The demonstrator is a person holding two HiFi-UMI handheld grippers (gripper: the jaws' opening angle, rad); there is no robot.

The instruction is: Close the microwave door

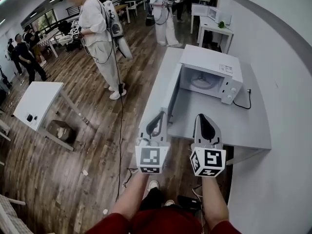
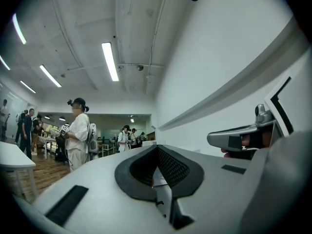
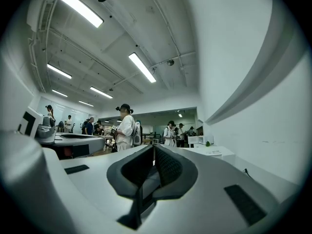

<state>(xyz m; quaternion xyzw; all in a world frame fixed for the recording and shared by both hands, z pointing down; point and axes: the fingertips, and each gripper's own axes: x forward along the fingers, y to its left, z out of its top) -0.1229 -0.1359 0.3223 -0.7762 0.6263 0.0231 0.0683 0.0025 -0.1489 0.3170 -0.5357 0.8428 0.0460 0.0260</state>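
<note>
With the white box-shaped microwave (image 1: 214, 65) sitting right of centre in the head view on a pale grey table (image 1: 248, 128), its door (image 1: 171, 94) stands swung fully out toward the lower part of the frame. The cavity and its glass turntable (image 1: 200, 81) are exposed, so none of the closing is done yet. The grey left gripper (image 1: 162, 114) hangs at lower centre, just beside the door's free edge on its outer, left-hand side. Whether it touches the panel cannot be made out. Its two fingers are pressed together with nothing between them. The matching right gripper (image 1: 201, 116), a little to the right above bare tabletop, also has its fingers together and empty.

Closed fingers suit this step, since the door wants a push, not a pinch. The person would do best to lay the flat of the left gripper's fingers against the outer face near the free edge, far from the hinge, and carry it round in an arc toward the right of the frame. The right gripper seems to sit in the path the door must sweep — it should probably lift away first. A firm last press is likely needed for the latch, but gentle enough that the microwave does not slide toward the black power cord (image 1: 246, 101) behind it.
</note>
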